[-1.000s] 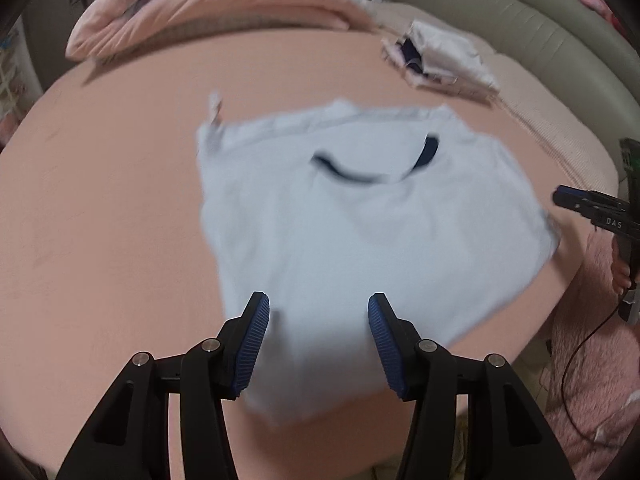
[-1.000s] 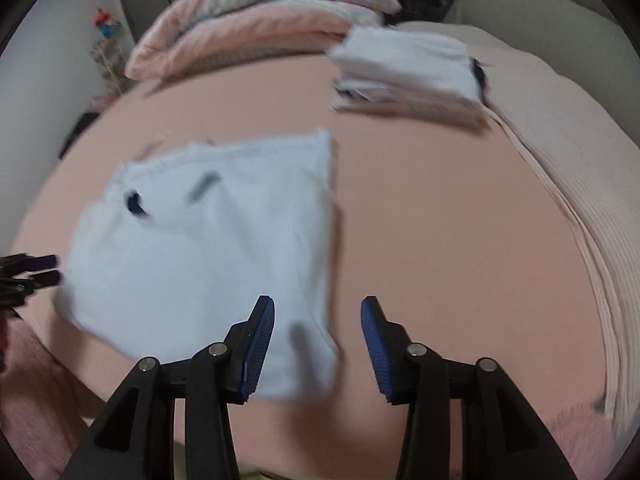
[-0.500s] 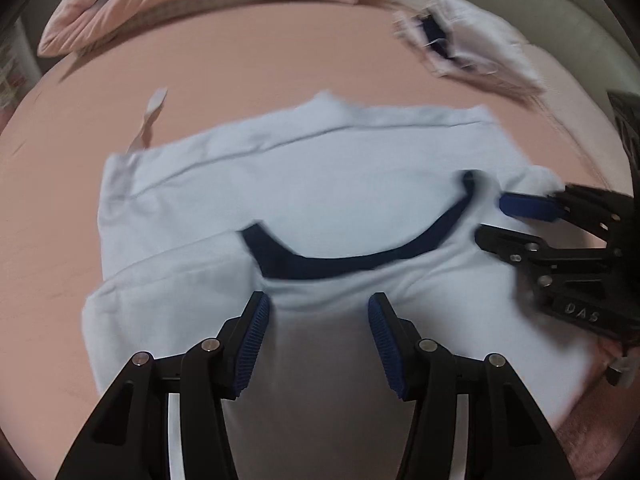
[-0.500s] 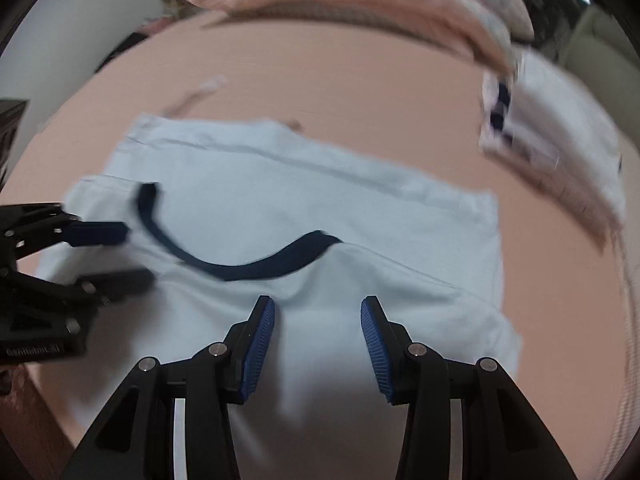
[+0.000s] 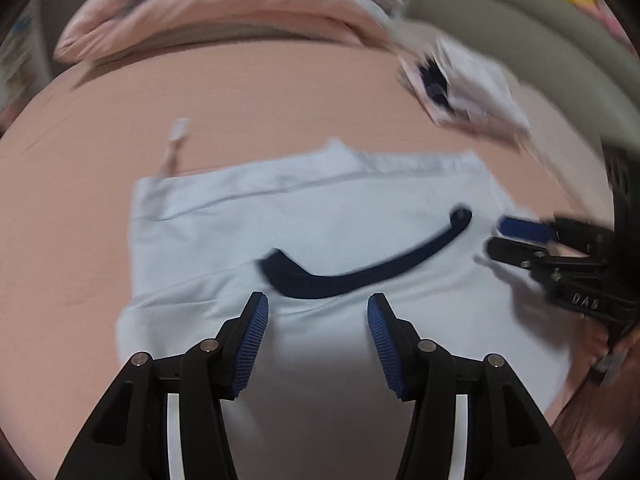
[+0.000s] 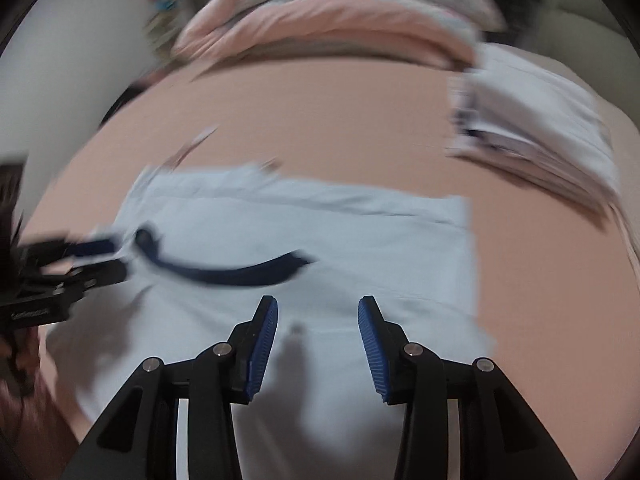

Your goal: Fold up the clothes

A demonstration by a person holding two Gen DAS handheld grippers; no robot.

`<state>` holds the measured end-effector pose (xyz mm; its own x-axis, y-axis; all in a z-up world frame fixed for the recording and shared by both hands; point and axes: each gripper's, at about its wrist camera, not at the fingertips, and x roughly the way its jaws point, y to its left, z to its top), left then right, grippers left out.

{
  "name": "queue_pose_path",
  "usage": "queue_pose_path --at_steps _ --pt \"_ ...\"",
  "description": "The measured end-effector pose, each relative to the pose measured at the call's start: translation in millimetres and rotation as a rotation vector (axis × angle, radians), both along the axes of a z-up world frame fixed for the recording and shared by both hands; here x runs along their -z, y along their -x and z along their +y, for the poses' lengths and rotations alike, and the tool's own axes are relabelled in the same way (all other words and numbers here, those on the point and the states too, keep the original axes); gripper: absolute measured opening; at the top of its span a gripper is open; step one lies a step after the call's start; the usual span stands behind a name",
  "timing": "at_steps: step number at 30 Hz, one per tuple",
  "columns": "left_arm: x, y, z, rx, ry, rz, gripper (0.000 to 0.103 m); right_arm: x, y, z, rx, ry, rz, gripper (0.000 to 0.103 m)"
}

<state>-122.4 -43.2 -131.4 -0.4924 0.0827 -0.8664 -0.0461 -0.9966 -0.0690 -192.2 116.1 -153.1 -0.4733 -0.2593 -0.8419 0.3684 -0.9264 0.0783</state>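
Note:
A pale blue T-shirt (image 5: 320, 224) with a dark navy collar (image 5: 360, 272) lies flat on the pink bed (image 5: 240, 112), partly folded, and shows in the right wrist view too (image 6: 320, 232). My left gripper (image 5: 316, 312) is open and empty above the shirt's near part, just below the collar. My right gripper (image 6: 318, 316) is open and empty over the shirt. Each gripper shows in the other's view: the right one (image 5: 504, 236) at the shirt's right edge, the left one (image 6: 108, 258) by the collar's left end.
A stack of folded clothes (image 5: 468, 88) lies at the far right of the bed, also in the right wrist view (image 6: 540, 128). A rolled pink quilt (image 5: 208, 12) lies along the far edge. A grey padded headboard (image 5: 520, 32) runs along the right.
Both grippers came in from apart to low over the shirt near its collar; in the last half second both views pulled back slightly. Both stayed open.

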Motion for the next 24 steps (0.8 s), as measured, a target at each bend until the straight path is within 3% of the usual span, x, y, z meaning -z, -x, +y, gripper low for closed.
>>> queue_pose_path --at_steps 2,3,5,7,9,12,19,22,24 --pt "9.3 9.5 -13.0 -0.062 0.048 -0.031 0.051 16.3 1.4 -9.3 0.000 -0.098 -0.007 0.041" --pt "10.1 13.1 -25.8 -0.109 0.030 -0.035 0.050 18.5 4.4 -2.5 0.036 -0.091 -0.004 0.040" --pt "1.8 14.1 -59.5 -0.216 -0.087 -0.023 0.050 11.9 8.7 18.8 0.121 -0.016 -0.003 0.038" --pt "-11.4 9.4 -83.1 -0.263 -0.162 0.010 0.050 -2.2 6.1 39.3 0.173 0.059 0.022 0.042" --pt "-23.8 8.8 -98.0 -0.266 -0.163 0.044 0.050 -16.2 4.9 58.8 0.220 0.121 0.046 0.042" --pt "-27.8 22.8 -119.8 -0.285 -0.165 0.044 0.051 -29.2 16.5 84.5 0.287 0.119 0.054 0.060" --pt "2.5 75.0 -144.5 -0.284 -0.268 -0.087 0.051 4.6 72.0 135.8 0.422 0.157 -0.131 0.060" --pt "10.0 88.5 -138.0 -0.249 -0.239 -0.095 0.052 14.8 90.0 134.6 0.410 0.177 -0.151 0.062" --pt "9.9 93.1 -133.7 -0.246 -0.243 -0.090 0.065 16.5 100.3 128.5 0.381 0.171 -0.145 0.062"
